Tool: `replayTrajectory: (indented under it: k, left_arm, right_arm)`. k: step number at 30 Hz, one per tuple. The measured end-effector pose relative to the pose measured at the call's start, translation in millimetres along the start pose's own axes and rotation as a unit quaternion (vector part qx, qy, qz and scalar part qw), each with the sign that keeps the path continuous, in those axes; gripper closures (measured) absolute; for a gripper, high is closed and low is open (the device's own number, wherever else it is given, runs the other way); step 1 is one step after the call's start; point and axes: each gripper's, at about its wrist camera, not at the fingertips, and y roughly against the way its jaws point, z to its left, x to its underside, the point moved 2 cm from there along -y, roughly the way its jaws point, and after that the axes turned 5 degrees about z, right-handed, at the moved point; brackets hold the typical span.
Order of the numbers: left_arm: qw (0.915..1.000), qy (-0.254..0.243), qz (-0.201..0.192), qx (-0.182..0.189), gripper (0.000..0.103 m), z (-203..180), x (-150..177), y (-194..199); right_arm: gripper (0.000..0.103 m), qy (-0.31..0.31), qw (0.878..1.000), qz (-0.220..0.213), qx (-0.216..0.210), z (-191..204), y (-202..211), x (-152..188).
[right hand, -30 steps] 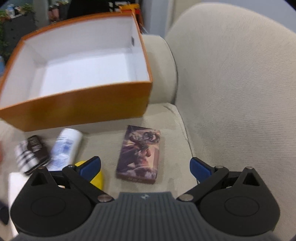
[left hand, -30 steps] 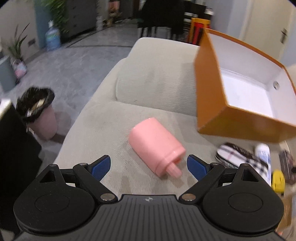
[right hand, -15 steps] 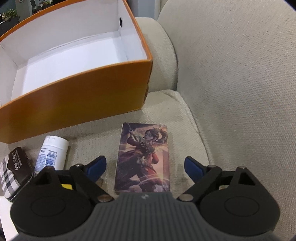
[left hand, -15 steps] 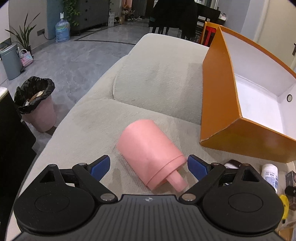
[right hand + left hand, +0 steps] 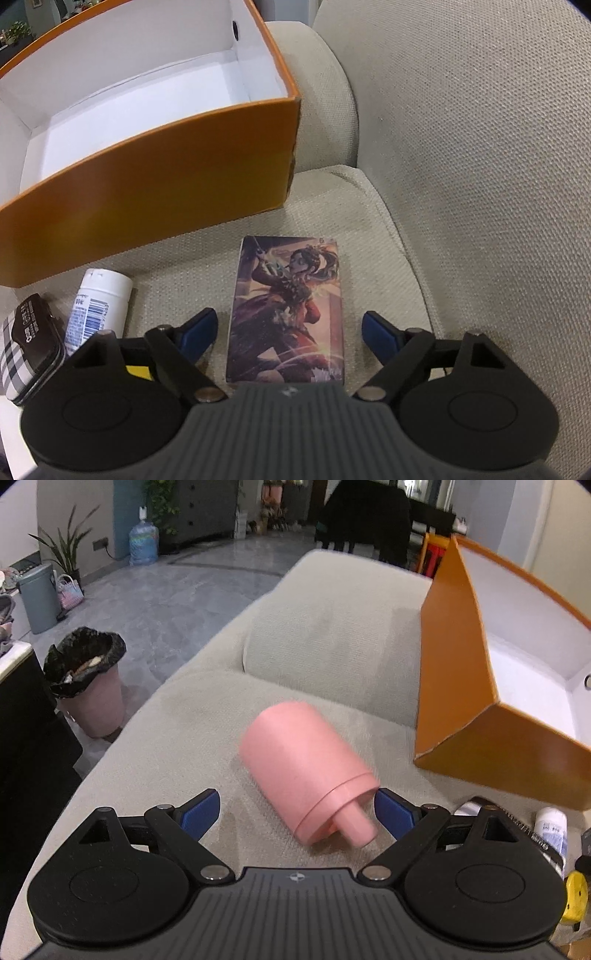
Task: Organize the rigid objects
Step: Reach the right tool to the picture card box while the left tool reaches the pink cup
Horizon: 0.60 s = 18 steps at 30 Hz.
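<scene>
Card box (image 5: 286, 308) lies flat on the sofa seat (image 5: 369, 206), low centre of the right view, picture side up, and the right tongs (image 5: 289, 332) straddle its near half, jaws just closing in, blue pads (image 5: 197, 330) on either side but a gap showing on both, so nothing gripped. Upper left of that view, the orange box (image 5: 155, 177) sits open, white inside, nothing in it. At lower left a white bottle (image 5: 98, 304) lies beside a plaid case (image 5: 26, 343), with a bit of yellow behind the left finger.

Over in the left view, the pink bottle (image 5: 308, 770) lies on its side at centre frame, cap end toward the camera. The left tongs (image 5: 297, 812) stand wide; the right pad (image 5: 393, 812) is just beside the cap rim, whether touching I cannot tell, the left pad well clear. A pink bin (image 5: 90, 686) stands on the floor at left.
</scene>
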Motion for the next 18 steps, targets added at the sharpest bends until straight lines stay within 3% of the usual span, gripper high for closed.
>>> replayTrajectory:
  k: [11, 14, 18]
  left_arm:
    - [0.9991, -0.021, -0.004, -0.038, 0.0, -19, -9, -19]
    - [0.998, -0.028, 0.006, -0.056, 0.015, -16, -9, -25]
    - [0.9984, -0.032, 0.017, -0.045, 0.021, -11, -8, -28]
  right_arm:
    - [0.02, 0.007, 1.0, -0.004, -0.01, -2, 0, 6]
    - [0.026, 0.011, 1.0, -0.01, -0.013, -3, 1, 8]
    - [0.031, 0.013, 1.0, -0.014, -0.015, -3, 3, 11]
